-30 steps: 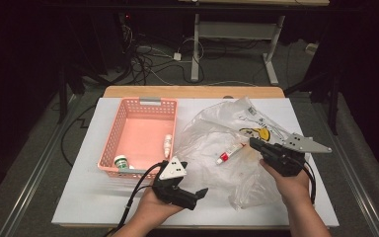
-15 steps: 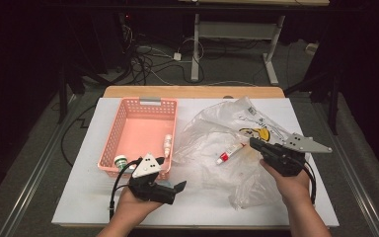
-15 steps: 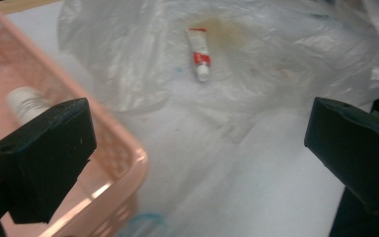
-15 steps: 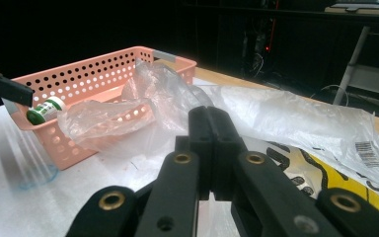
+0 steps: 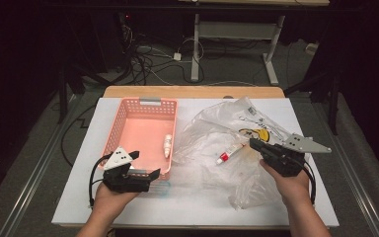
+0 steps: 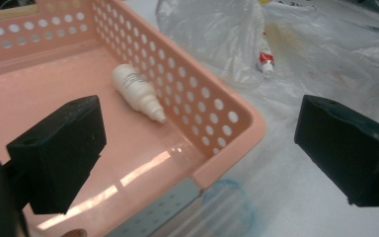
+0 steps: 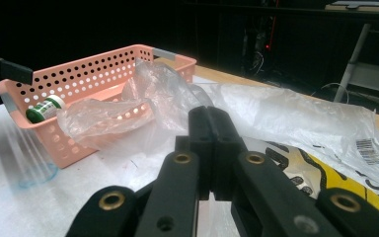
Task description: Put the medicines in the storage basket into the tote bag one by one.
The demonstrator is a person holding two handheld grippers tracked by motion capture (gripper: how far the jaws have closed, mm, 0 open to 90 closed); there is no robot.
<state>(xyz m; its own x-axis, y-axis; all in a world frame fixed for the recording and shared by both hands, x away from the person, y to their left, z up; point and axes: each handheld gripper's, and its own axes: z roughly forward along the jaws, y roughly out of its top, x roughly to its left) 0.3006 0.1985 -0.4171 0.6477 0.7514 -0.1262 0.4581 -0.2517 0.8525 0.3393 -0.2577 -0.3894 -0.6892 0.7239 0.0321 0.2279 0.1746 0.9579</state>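
While the left gripper [image 5: 145,165] hangs wide open with nothing in it at the near corner of the pink perforated plastic basket [image 5: 123,116], its jaws just easing inward, the right gripper [image 5: 256,145] is closed on the crumpled clear plastic bag [image 5: 212,128]. The white ribbed dropper bottle [image 6: 137,91] lies flat in the basket along its right wall, nozzle toward the near rim. Bag print unreadable.

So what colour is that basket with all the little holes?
Salmon pink, the basket; the left gripper view shows it best.
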